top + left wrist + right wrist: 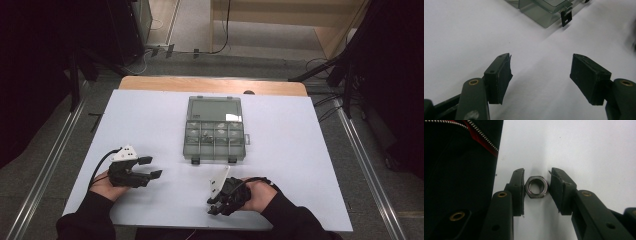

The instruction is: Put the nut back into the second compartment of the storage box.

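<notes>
High view overlooks white table (150, 115); gripper views probably skim it

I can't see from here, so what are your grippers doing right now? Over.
Left hand-held gripper open, nothing between its jaws. Right hand-held gripper astride the hex nut on the white table, apparently touching both pads. Nothing in the way.

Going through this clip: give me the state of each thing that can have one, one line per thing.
Hex nut: lying flat on the white table top, between the right gripper's pads, which look to touch or nearly touch its sides.
Right gripper: partly closed around the nut; a firm grip cannot be told.
Left gripper: open, nothing between its pads.
Compartment box: lid open, lying back flat; small parts in its compartments.
Front latches: undone.
</notes>
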